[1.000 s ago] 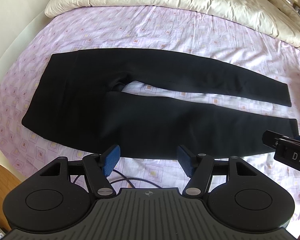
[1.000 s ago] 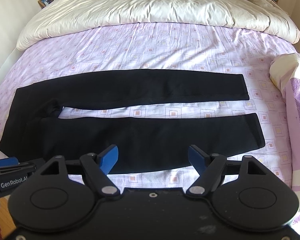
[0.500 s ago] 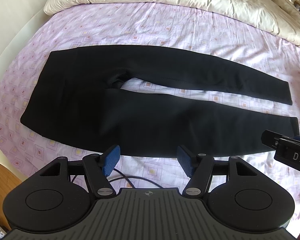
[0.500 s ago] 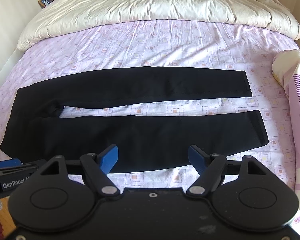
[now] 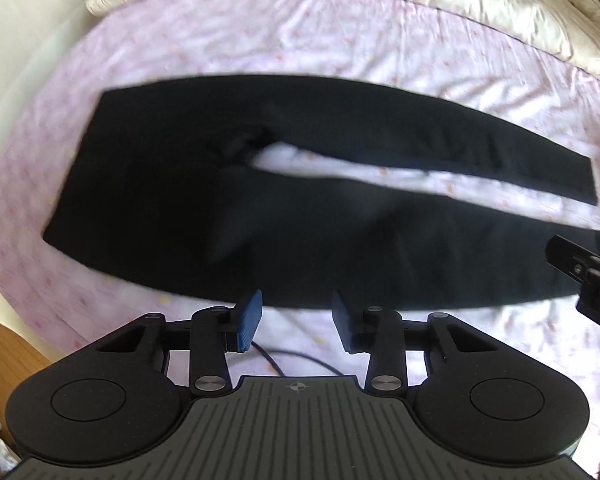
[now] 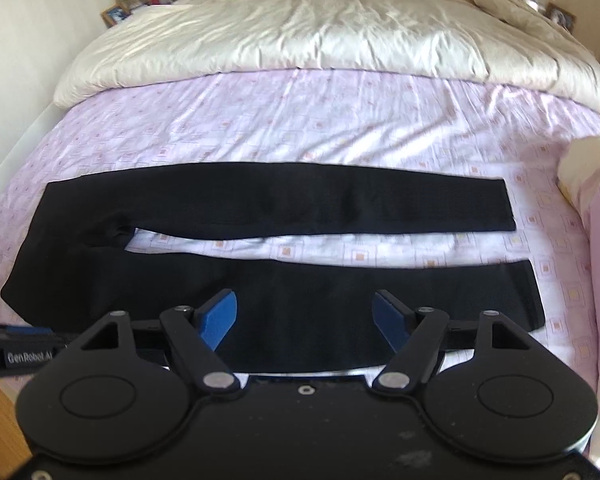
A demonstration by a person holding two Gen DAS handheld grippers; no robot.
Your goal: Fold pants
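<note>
We see the black pants point(image 6: 284, 216) spread flat on the lilac bed sheet point(image 6: 340, 128), waistband to the left, both legs running right — just below the cream duvet point(image 6: 320, 40). Our left gripper point(image 5: 296, 320) hangs over the pants' near edge, its jaws just narrowed with nothing between them. Our right gripper point(image 6: 304, 316) stands wide over the nearer leg — empty.

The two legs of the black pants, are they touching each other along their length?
Apart. The right wrist view shows a strip of pink sheet between the far leg and the near leg; they join only at the crotch.
</note>
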